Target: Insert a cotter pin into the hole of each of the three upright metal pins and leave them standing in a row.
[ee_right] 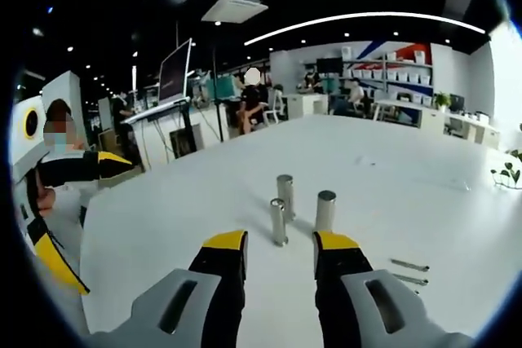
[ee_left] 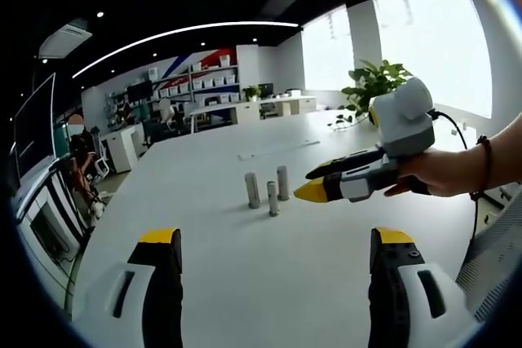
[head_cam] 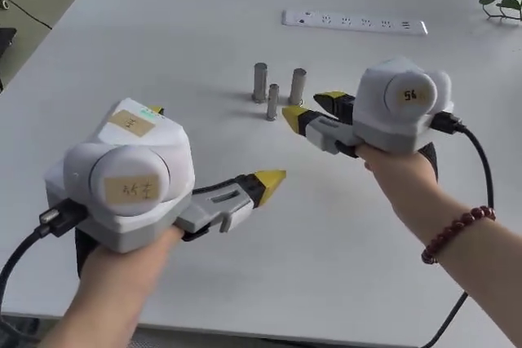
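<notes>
While the three metal pins stood clustered toward the table's far edge, none looked fitted (cotter pins lay loose nearby); the left gripper gaped wide, the right gripper narrowly, both empty.

Three metal pins in a cluster on table, power strip behind

Metal pins too small to show their holes; plant cut off at the edge
</notes>
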A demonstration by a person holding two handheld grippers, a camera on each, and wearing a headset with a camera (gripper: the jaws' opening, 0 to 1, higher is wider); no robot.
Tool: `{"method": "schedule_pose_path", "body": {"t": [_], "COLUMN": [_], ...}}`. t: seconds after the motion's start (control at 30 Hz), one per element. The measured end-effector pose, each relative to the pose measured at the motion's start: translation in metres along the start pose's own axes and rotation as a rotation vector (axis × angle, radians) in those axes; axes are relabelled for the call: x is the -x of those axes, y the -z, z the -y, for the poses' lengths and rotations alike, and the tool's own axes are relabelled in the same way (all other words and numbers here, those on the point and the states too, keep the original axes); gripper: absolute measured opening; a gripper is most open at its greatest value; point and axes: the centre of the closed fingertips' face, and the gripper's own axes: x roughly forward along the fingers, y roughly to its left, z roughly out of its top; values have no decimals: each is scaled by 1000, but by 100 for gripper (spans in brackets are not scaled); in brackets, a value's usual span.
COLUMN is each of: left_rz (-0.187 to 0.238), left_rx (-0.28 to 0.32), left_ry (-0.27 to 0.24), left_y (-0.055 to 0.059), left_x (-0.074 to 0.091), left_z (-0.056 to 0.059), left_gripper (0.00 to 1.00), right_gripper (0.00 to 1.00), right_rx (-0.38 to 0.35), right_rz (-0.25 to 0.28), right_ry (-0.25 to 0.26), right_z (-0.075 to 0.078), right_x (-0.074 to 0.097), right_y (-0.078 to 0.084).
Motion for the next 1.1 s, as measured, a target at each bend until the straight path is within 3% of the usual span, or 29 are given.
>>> {"method": "schedule_pose_path", "body": {"t": [0.2, 0.4, 0.53, 1.1], "left_rz": [-13, -15, -28, -37], "left_rx": [-3, 1, -13, -7], "left_ry": [10, 11, 14, 15], "left_y": [2, 1, 3, 6], "left_x": [-1, -7, -9, -11], "left_z": [3, 4, 6, 5], "left_gripper": [95, 94, 94, 92], "right_gripper": [22, 20, 17, 5], "right_rx": [0, 13, 0, -4], "right_rz": [-7, 8, 11, 16], "right_ry": [-10, -35, -40, -61], "right_z": [6, 0, 9, 2], "right_x": [-23, -36, -51, -62], "right_y": [9, 7, 11, 10]}}
